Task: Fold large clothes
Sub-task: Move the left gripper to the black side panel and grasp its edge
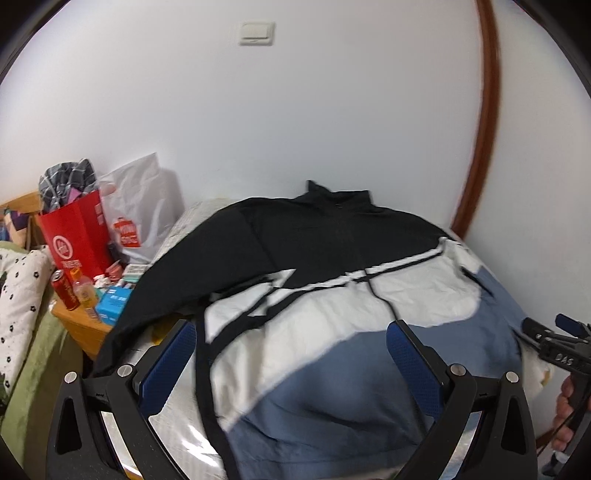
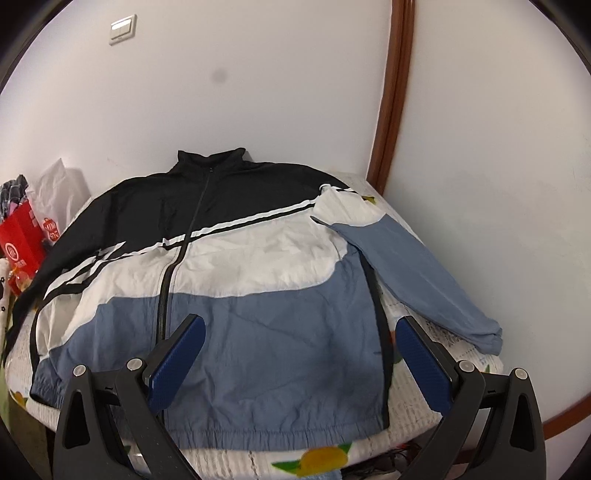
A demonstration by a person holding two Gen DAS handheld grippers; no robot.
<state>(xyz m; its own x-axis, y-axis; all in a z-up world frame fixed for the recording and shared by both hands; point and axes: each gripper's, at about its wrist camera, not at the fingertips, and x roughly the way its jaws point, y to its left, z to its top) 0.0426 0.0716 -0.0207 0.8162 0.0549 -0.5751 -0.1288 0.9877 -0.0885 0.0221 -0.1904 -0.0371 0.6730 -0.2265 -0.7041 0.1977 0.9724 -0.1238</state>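
A black, white and blue zip jacket point(image 2: 236, 258) lies spread front-up on a white patterned bed cover point(image 2: 436, 410), collar toward the wall. Its blue right sleeve point(image 2: 413, 269) stretches along the bed's right edge. The black left sleeve point(image 1: 177, 280) drapes over the left side. My left gripper point(image 1: 291, 334) hovers open over the jacket's left half, nothing between its blue pads point(image 1: 170, 365). My right gripper point(image 2: 301, 328) is open above the blue hem area, empty; from the left wrist view, the right gripper point(image 1: 546, 336) shows at the right edge, held by a hand point(image 1: 565, 413).
A wooden nightstand point(image 1: 79, 325) left of the bed carries a red bag point(image 1: 75, 236), a white plastic bag point(image 1: 144, 210), a red can point(image 1: 66, 291), a bottle and boxes. White wall behind holds a light switch point(image 1: 257, 32). A brown door frame point(image 2: 393, 96) rises at the right.
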